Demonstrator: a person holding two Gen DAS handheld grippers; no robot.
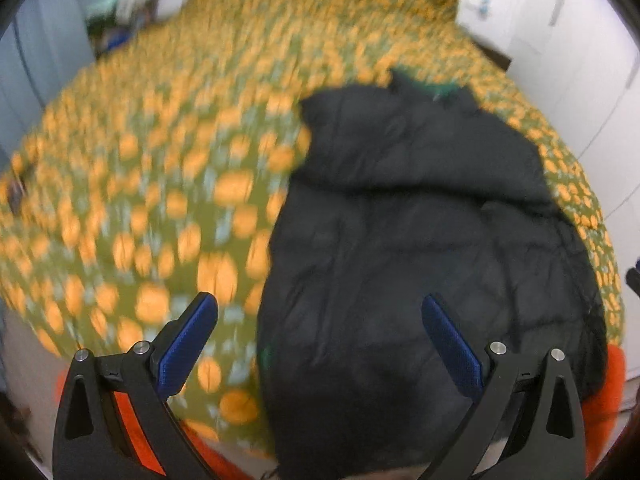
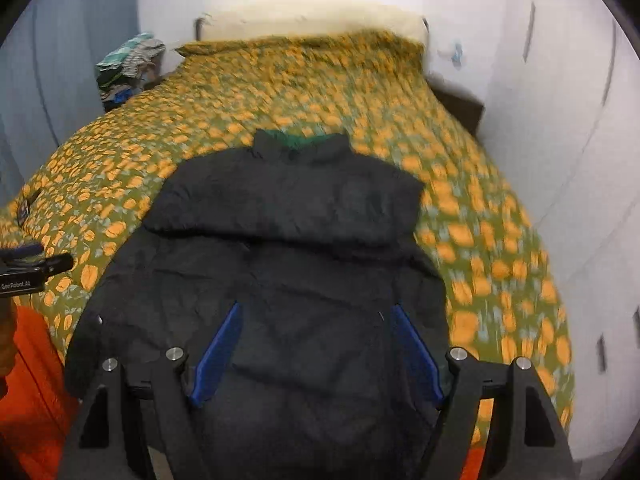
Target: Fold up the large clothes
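Observation:
A large black padded jacket [image 1: 420,220] lies on the bed, collar with green lining at the far end, its sleeves folded across the chest. It also shows in the right wrist view [image 2: 288,248]. My left gripper [image 1: 320,304] is open and empty above the jacket's near left edge. My right gripper [image 2: 314,312] is open and empty above the jacket's lower middle. The left gripper's body shows at the left edge of the right wrist view [image 2: 28,268].
The bed has a green cover with orange flowers [image 2: 460,216]. A pile of clothes [image 2: 128,68] sits at the far left by the wall. A pale pillow [image 2: 312,16] lies at the head. White cupboard doors [image 2: 568,140] stand on the right. Orange cloth [image 2: 36,380] hangs at the near edge.

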